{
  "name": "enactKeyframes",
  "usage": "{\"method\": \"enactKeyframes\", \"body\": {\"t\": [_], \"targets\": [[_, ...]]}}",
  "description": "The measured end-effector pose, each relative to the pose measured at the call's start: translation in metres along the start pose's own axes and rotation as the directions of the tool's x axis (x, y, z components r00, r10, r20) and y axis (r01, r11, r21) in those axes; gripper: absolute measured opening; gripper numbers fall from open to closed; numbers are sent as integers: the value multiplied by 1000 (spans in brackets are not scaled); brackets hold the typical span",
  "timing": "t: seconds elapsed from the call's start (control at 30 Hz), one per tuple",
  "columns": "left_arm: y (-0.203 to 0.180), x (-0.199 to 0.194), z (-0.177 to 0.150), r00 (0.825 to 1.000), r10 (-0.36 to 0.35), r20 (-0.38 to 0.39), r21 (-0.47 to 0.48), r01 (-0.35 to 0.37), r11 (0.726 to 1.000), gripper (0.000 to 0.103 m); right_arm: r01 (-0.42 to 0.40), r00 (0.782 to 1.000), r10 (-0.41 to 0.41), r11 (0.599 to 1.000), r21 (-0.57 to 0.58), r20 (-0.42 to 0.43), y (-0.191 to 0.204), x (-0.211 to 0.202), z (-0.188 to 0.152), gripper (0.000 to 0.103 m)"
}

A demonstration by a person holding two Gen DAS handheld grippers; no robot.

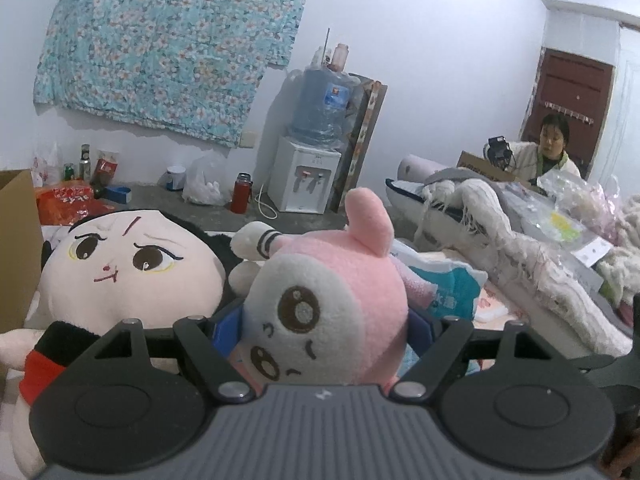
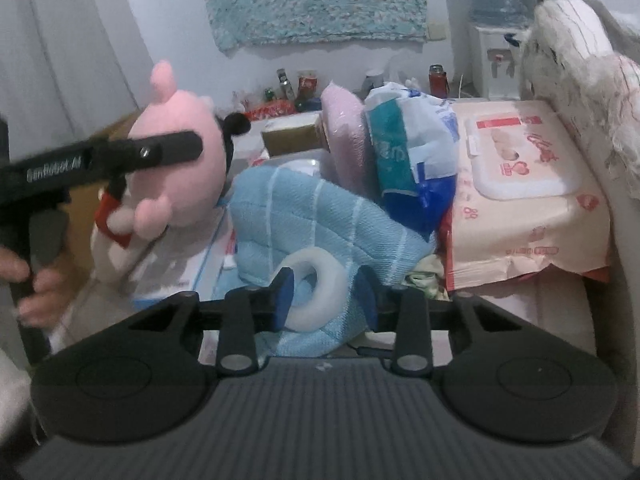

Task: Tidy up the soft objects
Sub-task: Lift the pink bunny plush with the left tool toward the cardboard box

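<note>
A: The left gripper [image 1: 324, 332] was clamped wide on the pink plush [image 1: 340, 292], held beside the big doll [image 1: 132, 272]. It could slip; the stuffing yields.

B: The right gripper [image 2: 326, 300] was closed around the white ring [image 2: 316, 292] on the blue towel [image 2: 320, 220]. The towel might come up too.

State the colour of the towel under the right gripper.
Light blue with thin white stripes, the towel shows best in the right wrist view.

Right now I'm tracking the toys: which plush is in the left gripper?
The pink plush, between the left gripper's fingers; the big black-haired doll lies beside it.
</note>
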State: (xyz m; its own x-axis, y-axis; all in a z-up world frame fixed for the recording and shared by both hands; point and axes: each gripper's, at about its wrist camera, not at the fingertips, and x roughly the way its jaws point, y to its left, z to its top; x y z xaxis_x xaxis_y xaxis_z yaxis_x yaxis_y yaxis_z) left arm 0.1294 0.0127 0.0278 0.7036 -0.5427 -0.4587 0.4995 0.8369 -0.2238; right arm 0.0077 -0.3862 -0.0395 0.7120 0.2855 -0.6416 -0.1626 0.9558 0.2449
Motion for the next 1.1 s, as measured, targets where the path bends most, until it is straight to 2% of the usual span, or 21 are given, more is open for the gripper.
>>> {"method": "enactKeyframes", "body": {"t": [0.03, 0.1, 0.2, 0.3, 0.53, 0.63, 0.9, 1.1], "targets": [[-2, 0, -1, 1000, 4, -1, 8, -4, 1000, 81, 16, 1000, -16, 1000, -22, -4, 5, -1, -1, 24], [-5, -1, -3, 1000, 12, 0, 28, -12, 1000, 81, 53, 998, -53, 997, -56, -14, 13, 0, -4, 15], [-12, -4, -6, 1000, 25, 12, 80, -25, 996, 81, 95, 995, -95, 995, -29, 15, 16, -5, -6, 14], [-18, -12, -5, 999, 34, 37, 112, -38, 993, 81, 135, 987, -133, 991, -18, 92, 20, -17, -6, 14], [-33, -35, 1, 992, 95, 83, 109, -104, 989, 81, 91, 979, -91, 996, 8, 181, 15, -48, 2, 14], [-39, -53, 10, 993, 80, 83, 87, -87, 992, 81, 60, 980, -63, 998, 18, 189, 19, -62, 2, 14], [-64, -103, 41, 988, 79, 136, 185, -104, 977, 81, 24, 960, -29, 999, 24, 280, 40, -102, 21, 15], [-53, -156, 51, 970, 169, 177, 214, -206, 955, 81, -80, 942, 74, 997, 7, 328, 66, -120, 55, 15]]}}
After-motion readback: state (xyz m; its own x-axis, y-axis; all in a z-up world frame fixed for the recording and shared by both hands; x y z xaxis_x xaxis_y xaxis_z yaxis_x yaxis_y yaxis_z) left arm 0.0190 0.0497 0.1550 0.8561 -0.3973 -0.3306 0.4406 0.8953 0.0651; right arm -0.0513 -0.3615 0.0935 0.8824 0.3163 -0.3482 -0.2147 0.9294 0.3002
